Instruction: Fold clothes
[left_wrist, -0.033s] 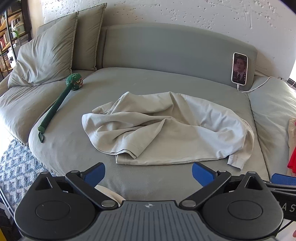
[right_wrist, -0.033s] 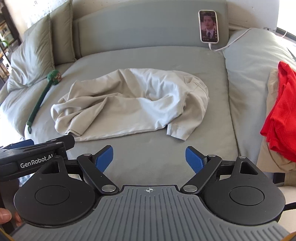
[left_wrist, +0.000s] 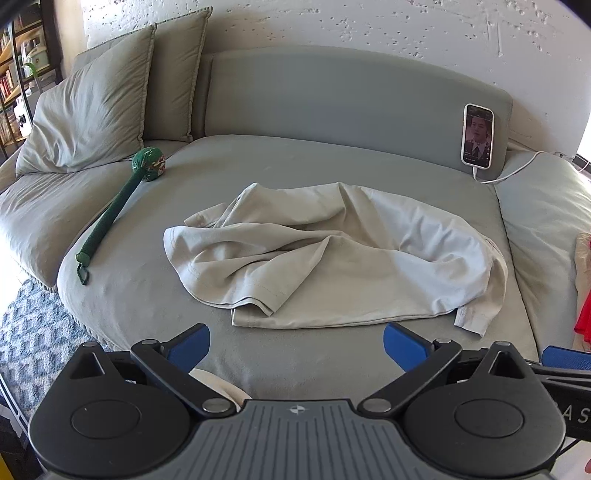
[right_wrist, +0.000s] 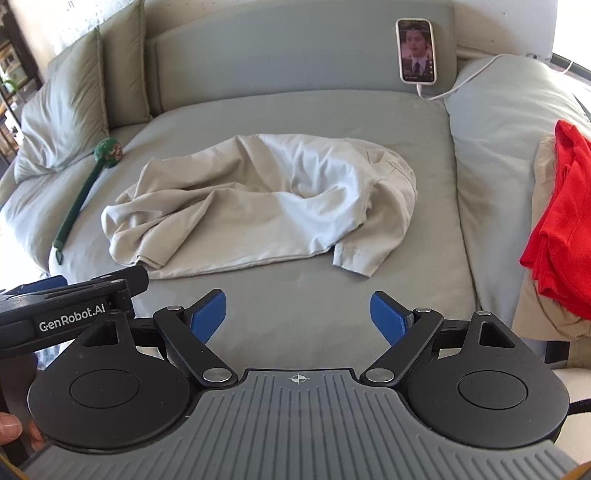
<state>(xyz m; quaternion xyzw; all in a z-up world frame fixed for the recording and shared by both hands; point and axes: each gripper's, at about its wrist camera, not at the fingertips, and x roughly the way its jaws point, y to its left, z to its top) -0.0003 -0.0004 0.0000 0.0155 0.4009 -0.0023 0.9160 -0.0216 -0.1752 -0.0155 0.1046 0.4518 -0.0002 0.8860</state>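
Observation:
A crumpled beige T-shirt (left_wrist: 332, 258) lies bunched in the middle of the grey sofa seat (left_wrist: 147, 302), one sleeve sticking out at its near right corner. The right wrist view shows the same T-shirt (right_wrist: 258, 199) ahead of me. My left gripper (left_wrist: 295, 345) hovers open over the seat's near edge, just short of the shirt's hem, with nothing between its blue pads. My right gripper (right_wrist: 298, 312) is also open and empty, a little back from the sleeve. The left gripper's black body (right_wrist: 70, 302) sits close on the right one's left side.
A phone (left_wrist: 477, 136) leans on the backrest, its white cable (left_wrist: 517, 170) trailing right. A green padded mallet (left_wrist: 118, 206) lies at the seat's left edge, with cushions (left_wrist: 96, 110) behind. Red clothes (right_wrist: 561, 221) lie over a beige garment on the right. A patterned rug (left_wrist: 33, 332) covers the floor.

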